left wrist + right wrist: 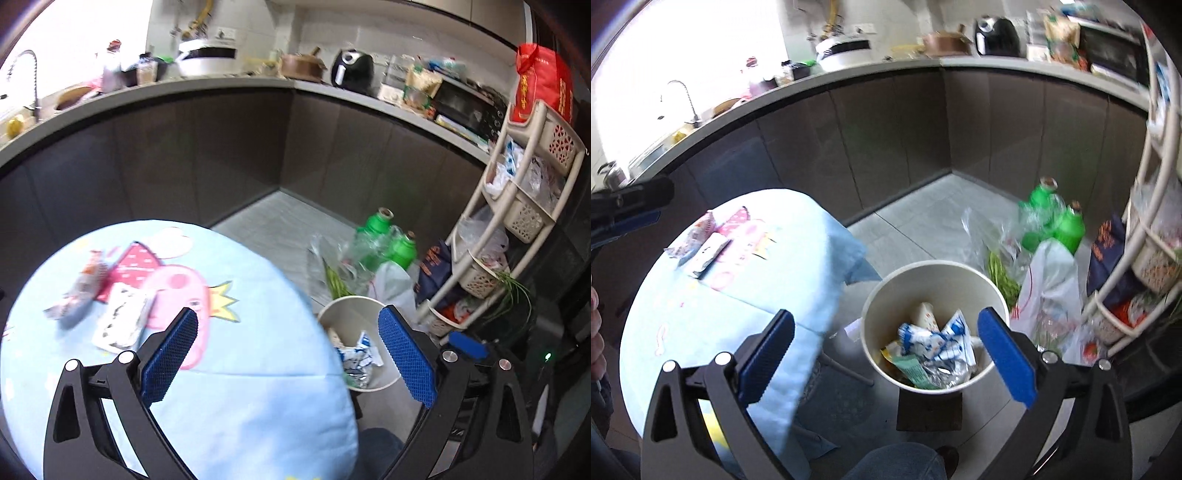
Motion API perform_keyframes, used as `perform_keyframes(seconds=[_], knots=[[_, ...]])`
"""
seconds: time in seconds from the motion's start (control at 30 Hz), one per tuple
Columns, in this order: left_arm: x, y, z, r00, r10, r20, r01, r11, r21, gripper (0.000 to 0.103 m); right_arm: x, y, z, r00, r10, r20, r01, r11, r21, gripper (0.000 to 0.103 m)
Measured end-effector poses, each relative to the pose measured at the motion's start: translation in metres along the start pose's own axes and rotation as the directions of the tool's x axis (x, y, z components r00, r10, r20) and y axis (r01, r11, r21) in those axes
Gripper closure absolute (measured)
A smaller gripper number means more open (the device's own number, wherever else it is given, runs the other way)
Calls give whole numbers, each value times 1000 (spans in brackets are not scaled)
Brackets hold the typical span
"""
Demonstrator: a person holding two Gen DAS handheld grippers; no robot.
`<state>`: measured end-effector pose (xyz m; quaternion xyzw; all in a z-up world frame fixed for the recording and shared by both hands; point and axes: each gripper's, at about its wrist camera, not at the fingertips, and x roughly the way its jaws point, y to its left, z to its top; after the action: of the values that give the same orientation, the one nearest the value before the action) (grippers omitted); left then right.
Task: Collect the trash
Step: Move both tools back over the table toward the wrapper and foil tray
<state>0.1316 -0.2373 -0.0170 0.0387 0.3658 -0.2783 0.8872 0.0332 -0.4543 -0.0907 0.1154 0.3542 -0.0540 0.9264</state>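
Observation:
A round table under a light blue cartoon tablecloth carries two wrappers: a crumpled pink-white one and a flat white one. My left gripper hovers above the table's right edge, open, with nothing between its blue pads. To its right stands a white bin. In the right wrist view that white bin holds several wrappers, blue-white ones on top. My right gripper hangs open and empty above the bin's near side. The two wrappers lie on the far part of the table.
The bin rests on a dark block on the floor. Behind it lie green bottles, plastic bags and green beans. A cream basket rack stands at right. Dark cabinets and a cluttered counter run behind. A jeans-clad knee shows below.

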Motion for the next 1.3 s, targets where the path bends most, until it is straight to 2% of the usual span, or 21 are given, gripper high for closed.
perform_keyframes(seconds=[0.13, 0.4, 0.73, 0.9, 1.13, 1.27, 1.3], knots=[[-27, 21, -9, 999, 42, 34, -41, 999, -21, 9, -11, 26, 10, 1000, 18, 13, -17, 998, -58, 4], [-69, 81, -39, 990, 134, 45, -128, 986, -111, 9, -13, 72, 13, 999, 43, -12, -45, 989, -139, 4], [-99, 165, -78, 979, 203, -7, -199, 948, -247, 9, 5, 124, 14, 993, 95, -68, -105, 980, -166, 4], [-110, 195, -91, 977, 214, -17, -210, 934, -290, 9, 24, 164, 21, 975, 188, -115, -204, 967, -152, 4], [-120, 228, -104, 976, 215, -20, -209, 914, -348, 9, 69, 226, 29, 965, 184, -186, -215, 963, -162, 4], [-123, 250, -107, 974, 226, -21, -218, 903, -371, 9, 110, 251, 30, 958, 141, -250, -171, 980, -101, 20], [-125, 257, -109, 973, 231, -22, -222, 897, -381, 9, 120, 256, 29, 956, 134, -262, -160, 984, -81, 21]])
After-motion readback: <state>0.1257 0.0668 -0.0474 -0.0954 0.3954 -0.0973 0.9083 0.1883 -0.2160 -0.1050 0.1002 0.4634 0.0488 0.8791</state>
